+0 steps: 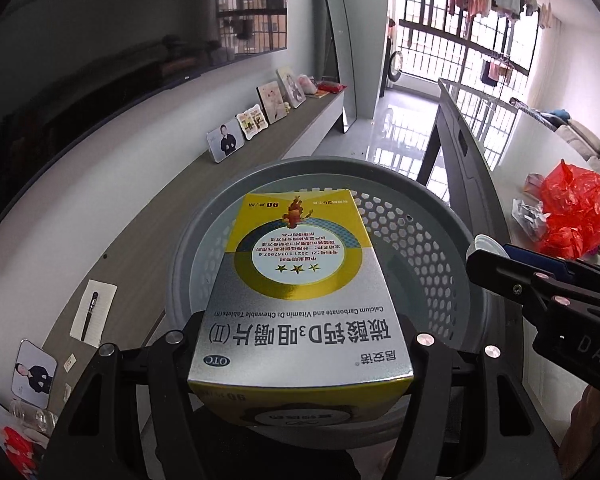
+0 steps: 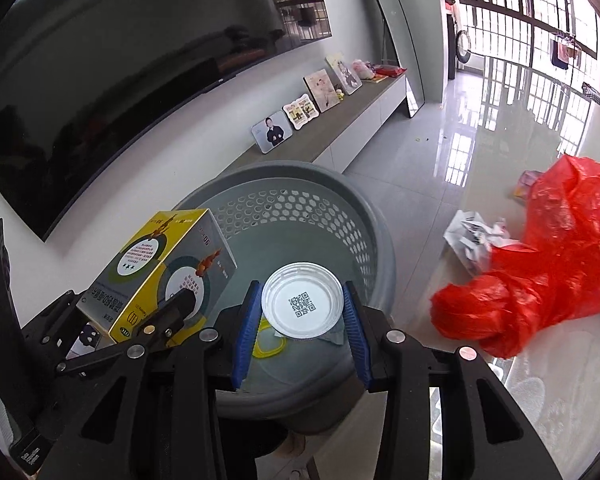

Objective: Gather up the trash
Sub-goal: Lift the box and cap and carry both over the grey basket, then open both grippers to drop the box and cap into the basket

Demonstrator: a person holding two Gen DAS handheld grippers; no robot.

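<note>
Left gripper: clamped on a box, jaws about half apart; held tilted over the basket
Box: silver and yellow, printed side up; seen above the basket's left rim from the right wrist view
Right gripper: closed narrowly on a lid, blue pads pressed on its edges
Lid: white, round, code printed inside; held over the basket's opening
Basket: grey, perforated wall; scraps lie at its bottom
Bag: red, crumpled, on the tabletop right of the basket; paper touches it
</note>
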